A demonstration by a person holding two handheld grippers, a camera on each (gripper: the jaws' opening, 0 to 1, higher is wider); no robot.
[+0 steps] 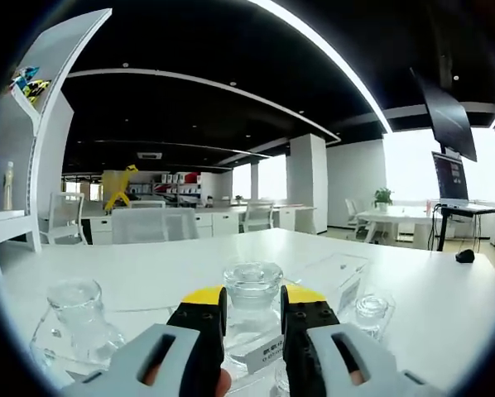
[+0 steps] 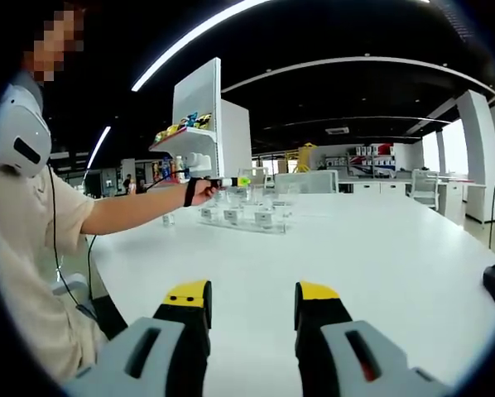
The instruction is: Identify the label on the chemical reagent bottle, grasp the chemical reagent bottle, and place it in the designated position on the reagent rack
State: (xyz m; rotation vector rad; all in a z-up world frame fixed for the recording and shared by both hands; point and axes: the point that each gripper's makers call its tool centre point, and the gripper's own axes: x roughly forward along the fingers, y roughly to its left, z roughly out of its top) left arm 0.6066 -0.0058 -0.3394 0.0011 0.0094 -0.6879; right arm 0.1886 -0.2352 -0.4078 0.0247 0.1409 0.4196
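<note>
Two yellow-tipped jaws of the left gripper [image 1: 252, 313] are seen closed narrowly on either side of a clear glass reagent bottle [image 1: 252, 308] with a glass stopper, which stands on a white table [image 1: 413, 281]. A white label [image 1: 272, 351] with small dark writing, too small to be read, is fixed low in front of the bottle. Another glass bottle [image 1: 75, 324] is set to its left and a smaller one [image 1: 370, 311] to its right, beside a clear label stand [image 1: 337, 273]. In the right gripper view, the right gripper [image 2: 252, 308] is held with its jaws wide apart over bare tabletop, gripping nothing. Farther off, a person's outstretched arm [image 2: 140, 211] is reached toward a row of bottles on a clear rack [image 2: 246, 217], whose white labels cannot be read.
</note>
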